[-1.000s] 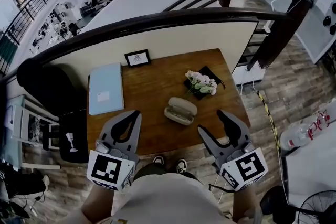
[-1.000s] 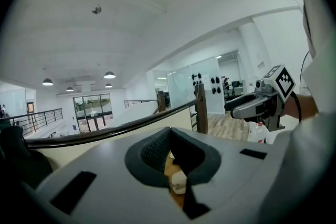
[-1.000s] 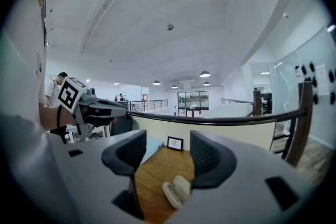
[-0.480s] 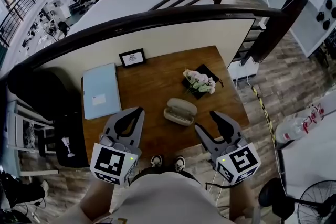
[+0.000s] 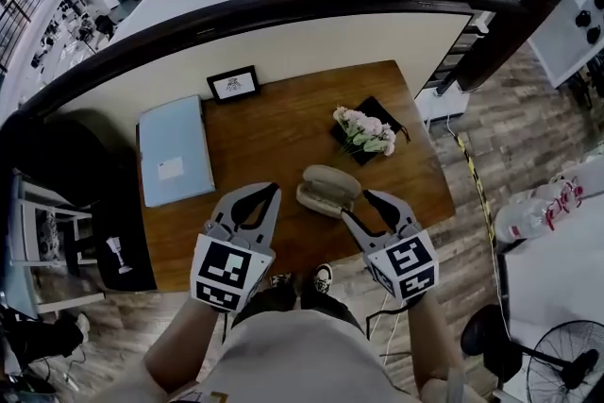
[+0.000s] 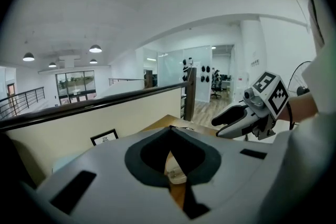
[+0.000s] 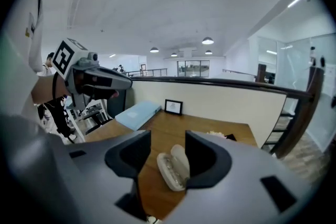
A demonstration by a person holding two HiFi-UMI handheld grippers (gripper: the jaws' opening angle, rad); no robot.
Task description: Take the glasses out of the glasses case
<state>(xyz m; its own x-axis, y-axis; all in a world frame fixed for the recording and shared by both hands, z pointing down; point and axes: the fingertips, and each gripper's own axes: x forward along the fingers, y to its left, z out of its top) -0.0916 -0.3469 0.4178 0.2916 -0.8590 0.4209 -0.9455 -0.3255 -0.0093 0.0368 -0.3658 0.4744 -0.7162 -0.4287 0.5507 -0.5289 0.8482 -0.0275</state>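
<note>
An open cream glasses case (image 5: pixel 327 187) lies on the wooden table (image 5: pixel 283 132) near its front edge, lid tipped back. In the right gripper view the case (image 7: pixel 173 165) shows a pale pair of glasses lying in its lower half. My right gripper (image 5: pixel 361 206) hangs just right of the case. It is open with nothing between its jaws, which have just been closing. My left gripper (image 5: pixel 266 192) hovers just left of the case, its tips meeting and holding nothing. In the left gripper view the case (image 6: pixel 176 170) shows through the loop of the jaws.
A light blue folder (image 5: pixel 172 151) lies at the table's left. A small framed picture (image 5: pixel 234 83) stands at the back edge. Pale flowers (image 5: pixel 363 132) rest on a dark cloth at the right. A curved railing (image 5: pixel 283 9) runs behind. A dark chair (image 5: pixel 123 245) stands left of the table.
Both grippers have come down and forward from in front of the table and now flank the case. The right jaws stand narrower than before.
</note>
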